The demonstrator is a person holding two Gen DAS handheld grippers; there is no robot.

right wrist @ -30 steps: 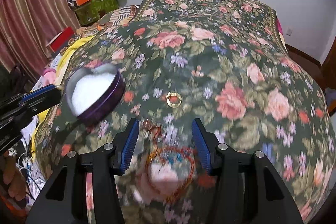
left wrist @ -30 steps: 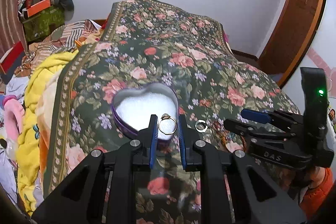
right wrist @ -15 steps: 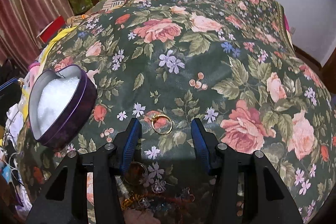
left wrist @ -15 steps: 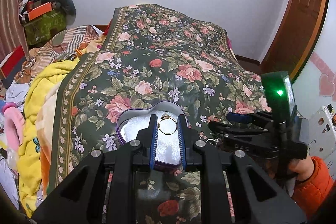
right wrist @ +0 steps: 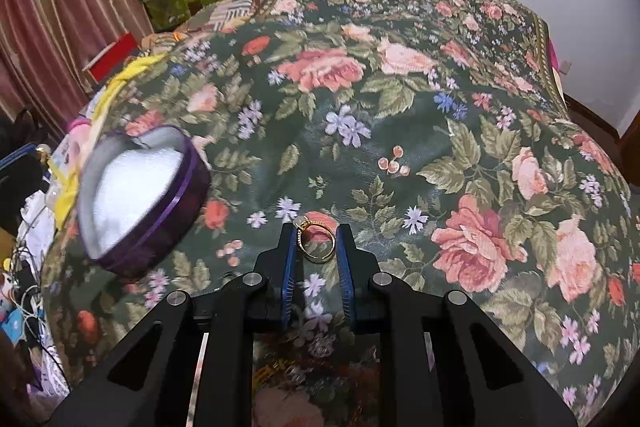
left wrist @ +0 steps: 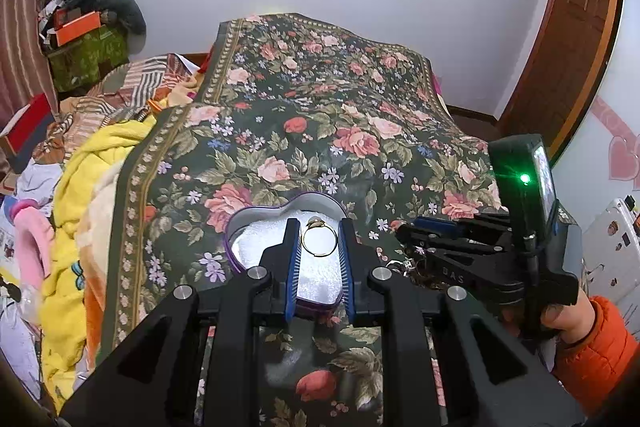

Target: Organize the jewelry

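Gold ring [left wrist: 319, 242] pinched between blue pads of left hand-held gripper [left wrist: 319, 247], hanging over white lining of heart-shaped purple tin [left wrist: 240, 227]. Stone end of ring up and away from camera. Tin resting on floral bedspread [left wrist: 320, 131], open, nothing else visible inside.

Second gold ring [right wrist: 316, 241] between pads of right hand-held gripper [right wrist: 317, 247], jaws closing on it, pads touching band on both sides. Ring still down at bedspread [right wrist: 400, 147] level, beside a red flower print; cannot tell whether lifted clear. Tin [right wrist: 140, 195] well off to left in right wrist view, slightly blurred.

Tangle of beads and chain [right wrist: 296, 359] lying on bedspread under right hand-held gripper, mostly hidden by its body. Right hand-held gripper [left wrist: 404, 231] seen in left wrist view just right of tin, held by hand [left wrist: 560, 315] in orange sleeve [left wrist: 596, 347], green light on its top.
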